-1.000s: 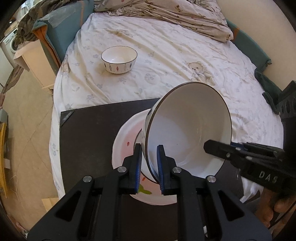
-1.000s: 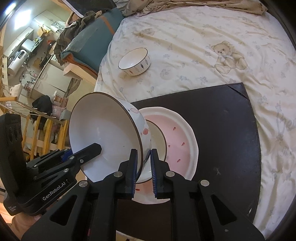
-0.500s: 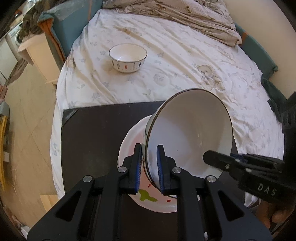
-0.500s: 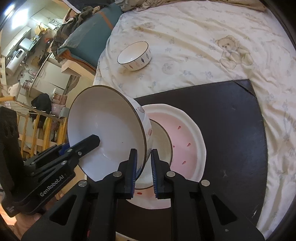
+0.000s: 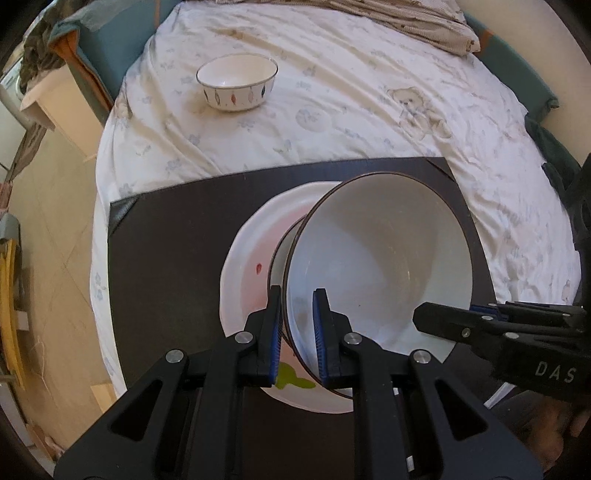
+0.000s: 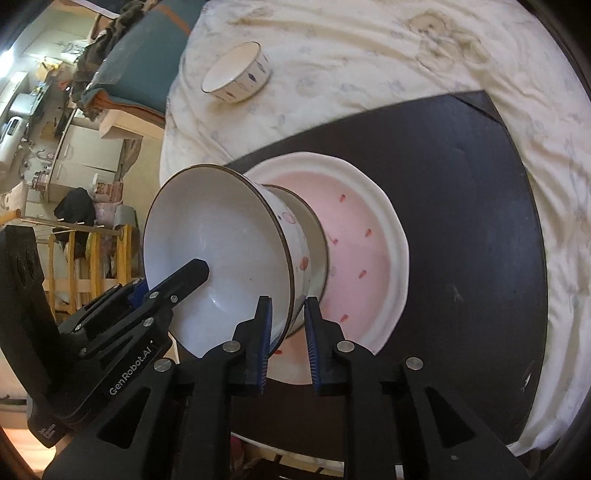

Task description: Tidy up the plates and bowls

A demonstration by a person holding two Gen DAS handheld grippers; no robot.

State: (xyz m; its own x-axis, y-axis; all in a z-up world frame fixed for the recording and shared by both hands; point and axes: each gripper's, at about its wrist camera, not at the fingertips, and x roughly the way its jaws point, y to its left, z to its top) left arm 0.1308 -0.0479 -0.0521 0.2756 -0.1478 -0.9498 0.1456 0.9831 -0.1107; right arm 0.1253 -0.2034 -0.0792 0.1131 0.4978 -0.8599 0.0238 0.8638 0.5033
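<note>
Two grippers on big bowl (image 5: 380, 258) rim, left gripper (image 5: 298, 328) clamped, right gripper (image 6: 288, 332) loosening; small bowl (image 5: 236, 82) beyond

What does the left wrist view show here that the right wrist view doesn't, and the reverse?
Left wrist only: a green mark on the pink plate and a rumpled blanket.
Right wrist only: the large bowl's spotted outer wall, seated in a dark-rimmed dish, plus room clutter.
Both: left gripper and right gripper at that bowl's rim, small bowl, dark board.

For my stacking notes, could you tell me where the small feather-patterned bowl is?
The small bowl sits alone on the bedsheet, beyond the dark board's far edge, upper left in both wrist views.
</note>
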